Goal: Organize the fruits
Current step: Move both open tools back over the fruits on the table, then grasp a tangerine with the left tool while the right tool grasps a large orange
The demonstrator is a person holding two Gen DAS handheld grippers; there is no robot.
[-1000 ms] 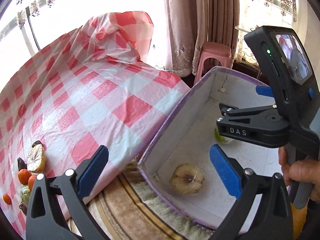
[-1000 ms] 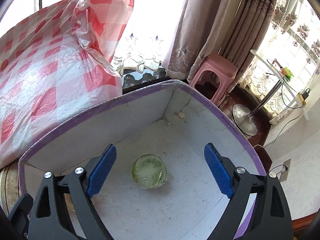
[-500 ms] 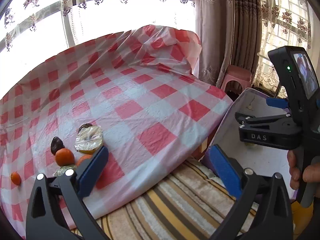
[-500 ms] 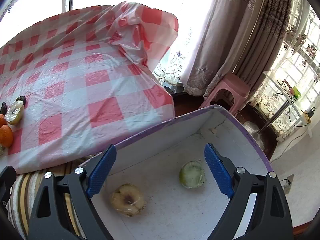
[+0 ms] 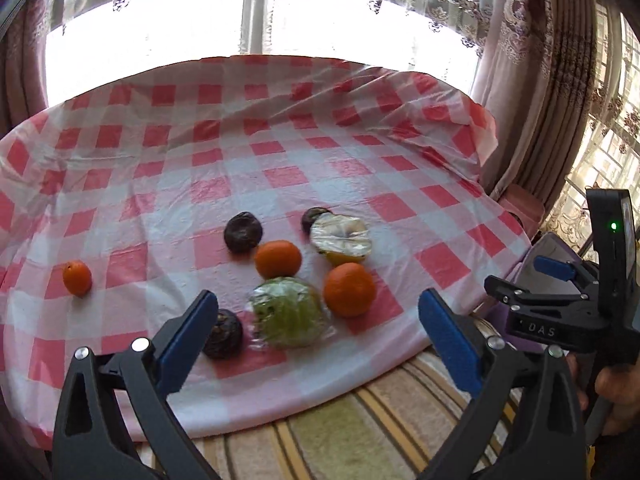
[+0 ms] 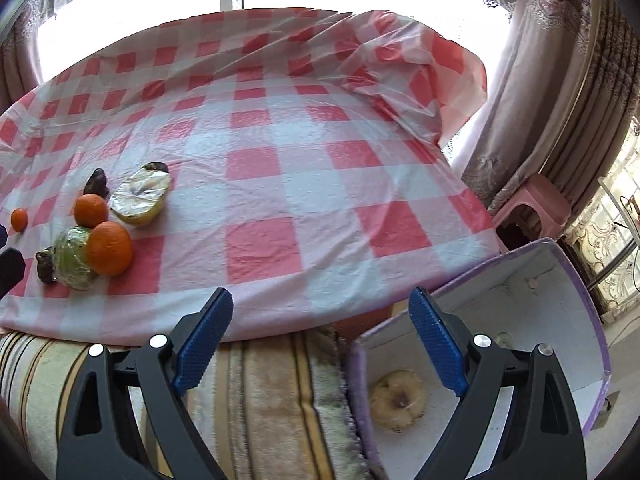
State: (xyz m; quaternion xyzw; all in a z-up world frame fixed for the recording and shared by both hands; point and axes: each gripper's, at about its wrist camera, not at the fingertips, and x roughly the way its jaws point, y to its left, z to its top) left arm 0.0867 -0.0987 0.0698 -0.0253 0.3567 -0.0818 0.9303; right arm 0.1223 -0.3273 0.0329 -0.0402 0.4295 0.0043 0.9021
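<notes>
Fruit lies on the red-checked tablecloth (image 5: 280, 152): a wrapped green fruit (image 5: 286, 312), three oranges (image 5: 349, 289), dark round fruits (image 5: 243, 233) and a wrapped pale half fruit (image 5: 341, 236). My left gripper (image 5: 316, 336) hangs open just in front of the green fruit, holding nothing. In the right wrist view the same pile (image 6: 92, 240) sits far left. My right gripper (image 6: 322, 338) is open and empty above the table's edge beside the purple-rimmed white box (image 6: 576, 276), which holds a pale yellowish fruit (image 6: 398, 400). A second fruit is mostly hidden behind a finger.
A striped cloth (image 6: 272, 392) covers the seat below the table edge. A pink stool (image 6: 532, 208) and curtains (image 6: 560, 80) stand at the right. A hand (image 5: 616, 396) holds the right gripper's handle at the far right of the left wrist view.
Both grippers have swung left, away from the box and toward the table. The fruit pile now fills the middle of the left wrist view; the box has slid to the right edge.
</notes>
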